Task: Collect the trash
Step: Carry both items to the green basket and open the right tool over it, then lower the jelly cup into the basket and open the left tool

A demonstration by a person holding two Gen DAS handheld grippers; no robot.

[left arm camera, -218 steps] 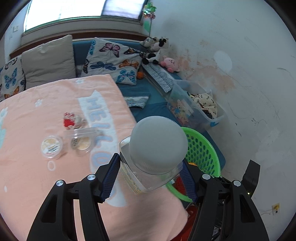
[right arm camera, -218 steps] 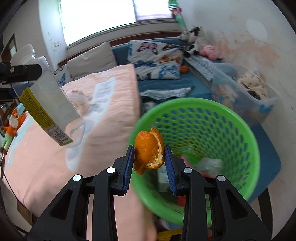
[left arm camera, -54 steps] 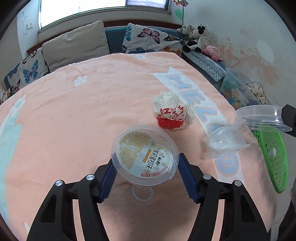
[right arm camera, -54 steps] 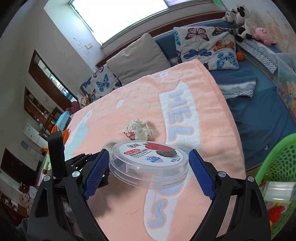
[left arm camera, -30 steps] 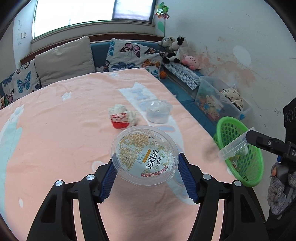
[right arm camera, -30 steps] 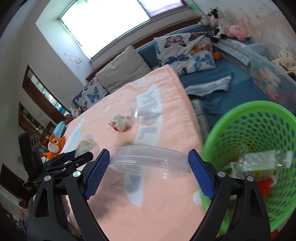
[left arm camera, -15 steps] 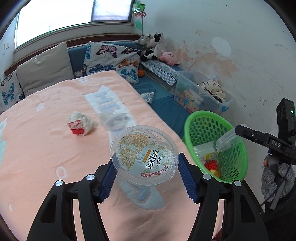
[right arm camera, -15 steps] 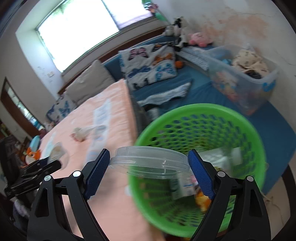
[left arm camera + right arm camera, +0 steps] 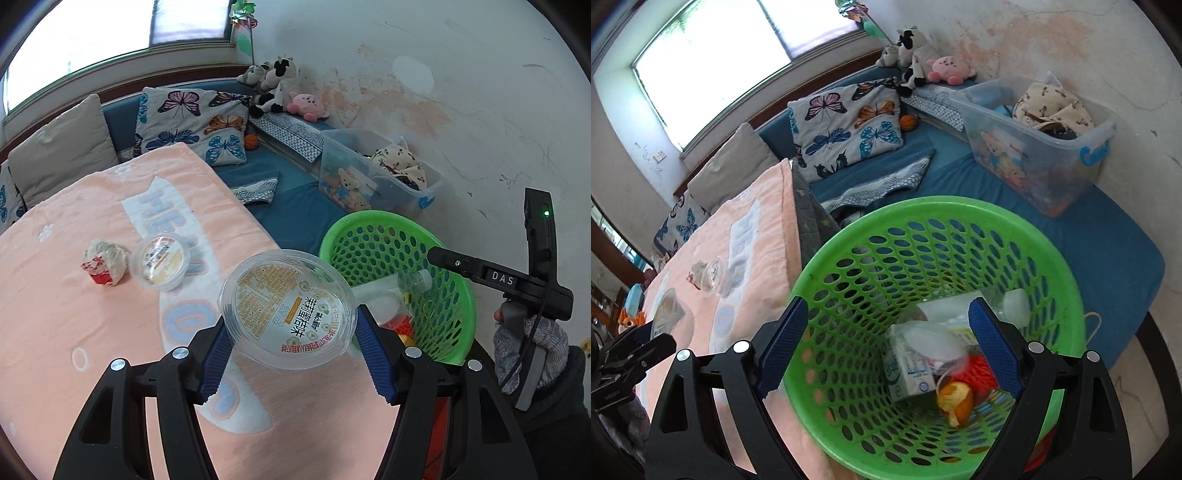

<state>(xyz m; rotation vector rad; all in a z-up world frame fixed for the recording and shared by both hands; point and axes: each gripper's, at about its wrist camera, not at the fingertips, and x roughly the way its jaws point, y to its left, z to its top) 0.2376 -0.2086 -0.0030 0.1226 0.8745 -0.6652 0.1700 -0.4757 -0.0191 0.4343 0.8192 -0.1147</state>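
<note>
My left gripper point(image 9: 291, 349) is shut on a clear plastic cup with a printed label point(image 9: 290, 308), held above the pink blanket's edge, left of the green basket point(image 9: 454, 284). My right gripper point(image 9: 886, 341) is open and empty, directly over the green basket point(image 9: 857, 236). The clear lid point(image 9: 932, 339) lies inside on a carton point(image 9: 908, 369), orange peel point(image 9: 955, 397) and other trash. A crumpled wrapper point(image 9: 105, 260) and a second clear cup point(image 9: 160, 260) lie on the blanket.
The pink blanket point(image 9: 92, 332) covers the table. Behind are a blue sofa point(image 9: 1108, 236) with butterfly pillows point(image 9: 192, 125), plush toys point(image 9: 273, 88) and a clear storage bin point(image 9: 376, 184). A stained wall point(image 9: 461, 110) stands right of the basket.
My right gripper has opened and the clear lid has dropped into the green basket. My left gripper has carried the labelled cup closer to the basket.
</note>
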